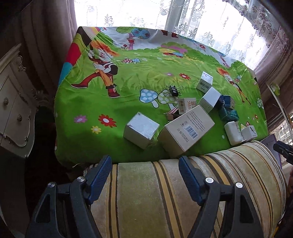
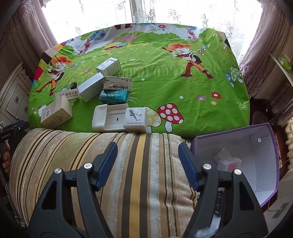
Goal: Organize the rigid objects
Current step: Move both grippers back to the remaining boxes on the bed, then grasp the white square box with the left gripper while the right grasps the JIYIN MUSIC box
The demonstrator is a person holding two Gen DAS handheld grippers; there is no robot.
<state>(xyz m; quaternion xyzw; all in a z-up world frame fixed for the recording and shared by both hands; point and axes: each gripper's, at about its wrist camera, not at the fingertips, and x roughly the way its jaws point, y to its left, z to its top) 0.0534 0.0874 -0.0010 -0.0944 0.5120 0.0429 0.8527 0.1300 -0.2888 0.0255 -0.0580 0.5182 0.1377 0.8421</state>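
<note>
Several small boxes lie scattered on a table under a green cartoon cloth [image 1: 128, 76]. In the left wrist view a white cube box [image 1: 141, 129] and a long barcode box [image 1: 188, 128] lie nearest; binder clips [image 1: 173, 90] lie behind. My left gripper [image 1: 145, 163] is open and empty above a striped cushion [image 1: 164, 192]. In the right wrist view a white plastic case [image 2: 109, 118] and a "JE YIN MUSIC" box [image 2: 136, 119] sit at the near edge, a teal box [image 2: 114, 96] behind. My right gripper [image 2: 147, 152] is open and empty. A purple bin [image 2: 256, 152] at the right holds a small box [image 2: 228, 162].
The striped cushion [image 2: 91, 155] lies between both grippers and the table. A white carved cabinet [image 1: 14, 102] stands at the left. Lace curtains and a bright window [image 2: 164, 12] are behind the table. The right half of the cloth [image 2: 192, 82] bears no objects.
</note>
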